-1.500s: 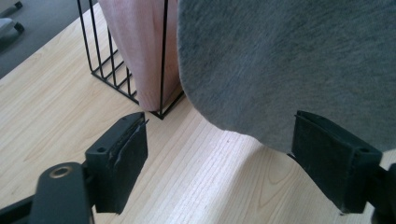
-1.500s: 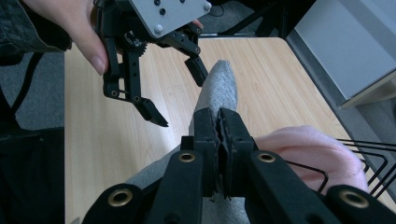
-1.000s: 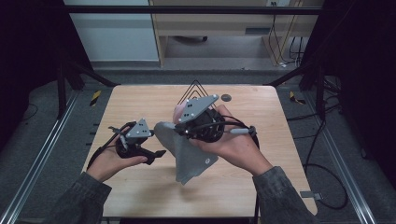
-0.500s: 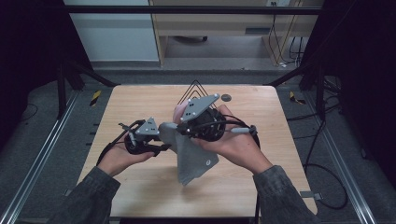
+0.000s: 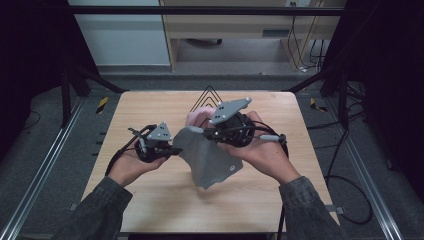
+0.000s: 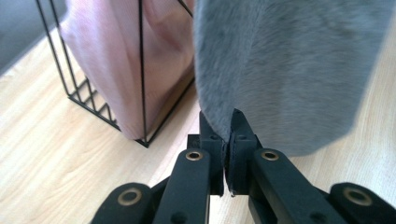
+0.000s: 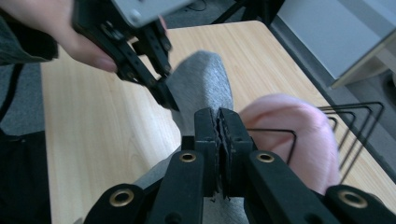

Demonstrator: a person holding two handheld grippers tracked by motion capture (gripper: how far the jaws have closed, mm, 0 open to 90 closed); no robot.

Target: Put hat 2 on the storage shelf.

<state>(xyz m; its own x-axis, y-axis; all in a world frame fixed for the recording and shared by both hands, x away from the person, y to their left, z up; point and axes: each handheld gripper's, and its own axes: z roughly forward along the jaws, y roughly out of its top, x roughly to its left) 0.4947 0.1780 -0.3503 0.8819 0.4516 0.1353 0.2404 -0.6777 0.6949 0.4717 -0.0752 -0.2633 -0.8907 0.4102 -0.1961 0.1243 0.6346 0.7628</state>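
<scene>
grey fleece cloth: soft, light, limp; take by edges | left gripper: jaws just closed, pinching its edge | right gripper: clamped on its top edge

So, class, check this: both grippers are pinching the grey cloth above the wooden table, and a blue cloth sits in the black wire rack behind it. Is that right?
Not quite. The cloth in the black wire rack is pink, not blue, as the left gripper view shows. The rest stands: the left gripper and the right gripper both pinch the grey cloth above the wooden table.
</scene>
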